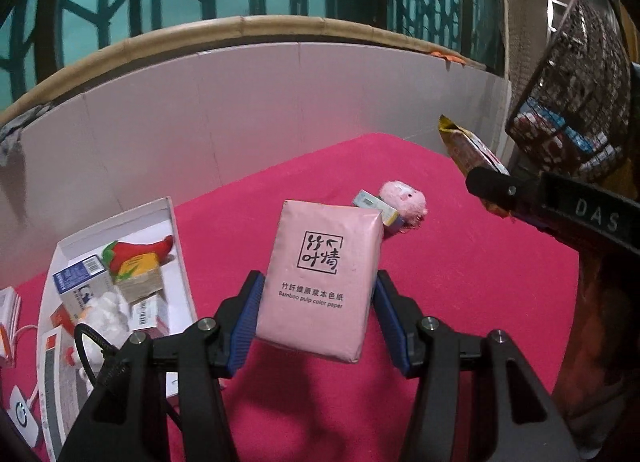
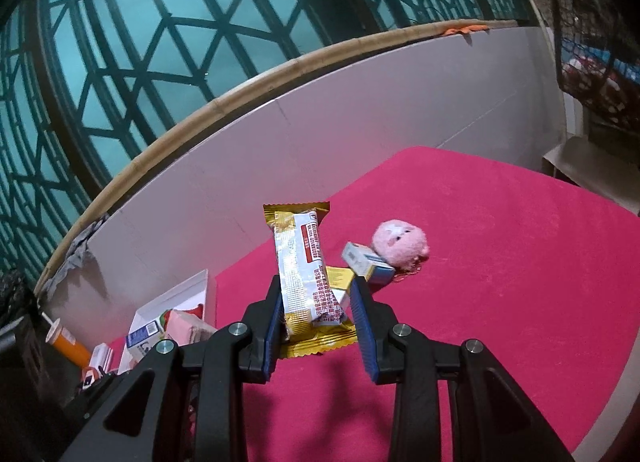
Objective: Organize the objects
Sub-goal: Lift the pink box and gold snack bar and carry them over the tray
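My left gripper [image 1: 318, 294] is shut on a pink tissue pack [image 1: 320, 282] with black print, held above the red cloth. My right gripper [image 2: 318, 298] is shut on a gold and white snack bar [image 2: 308, 282], held upright above the cloth. The right gripper also shows in the left wrist view [image 1: 492, 186], still holding the snack bar [image 1: 468, 146]. A pink plush toy [image 2: 400, 242] and a small blue and white box [image 2: 366, 260] lie on the cloth beyond both grippers; they also show in the left wrist view as the plush [image 1: 404, 200] and the box [image 1: 376, 208].
A white open box [image 1: 176, 246] at the left holds several items: a red chilli toy [image 1: 140, 248], small cartons, a white plush. A white board wall [image 1: 240, 110] backs the cloth. A wire basket [image 1: 572, 102] hangs at the right. An orange pill bottle [image 2: 66, 338] lies far left.
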### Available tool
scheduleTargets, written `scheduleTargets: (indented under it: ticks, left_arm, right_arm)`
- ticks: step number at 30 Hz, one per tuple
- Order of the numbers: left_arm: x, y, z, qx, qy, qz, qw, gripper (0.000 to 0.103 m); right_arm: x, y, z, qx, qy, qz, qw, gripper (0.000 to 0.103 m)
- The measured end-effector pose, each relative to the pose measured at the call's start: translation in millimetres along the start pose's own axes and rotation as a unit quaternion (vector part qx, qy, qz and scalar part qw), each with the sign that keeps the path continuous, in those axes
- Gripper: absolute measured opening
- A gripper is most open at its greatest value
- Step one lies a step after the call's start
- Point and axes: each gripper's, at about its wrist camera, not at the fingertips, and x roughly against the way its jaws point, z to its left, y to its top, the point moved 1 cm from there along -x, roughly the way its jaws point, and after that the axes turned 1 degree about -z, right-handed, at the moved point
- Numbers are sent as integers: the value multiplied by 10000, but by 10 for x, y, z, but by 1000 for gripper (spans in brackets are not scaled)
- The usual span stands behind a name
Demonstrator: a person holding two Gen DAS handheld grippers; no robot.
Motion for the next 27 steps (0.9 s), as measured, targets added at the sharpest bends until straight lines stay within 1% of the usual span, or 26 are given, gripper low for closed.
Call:
scheduleTargets:
  ticks: [11,20,27]
  left_arm:
    - [184,-34,278,336,173,-174,9991,54]
    - [324,-59,457,528,292,-362,9975,54]
    - [399,-91,597,660,370,-426,9962,54]
  right_arm:
    - [-55,-108,257,206,164,145,9995,35]
    - [-92,-183,419,405,244,268,9985,35]
    - [-89,-230,577,561,291,299,9976,35]
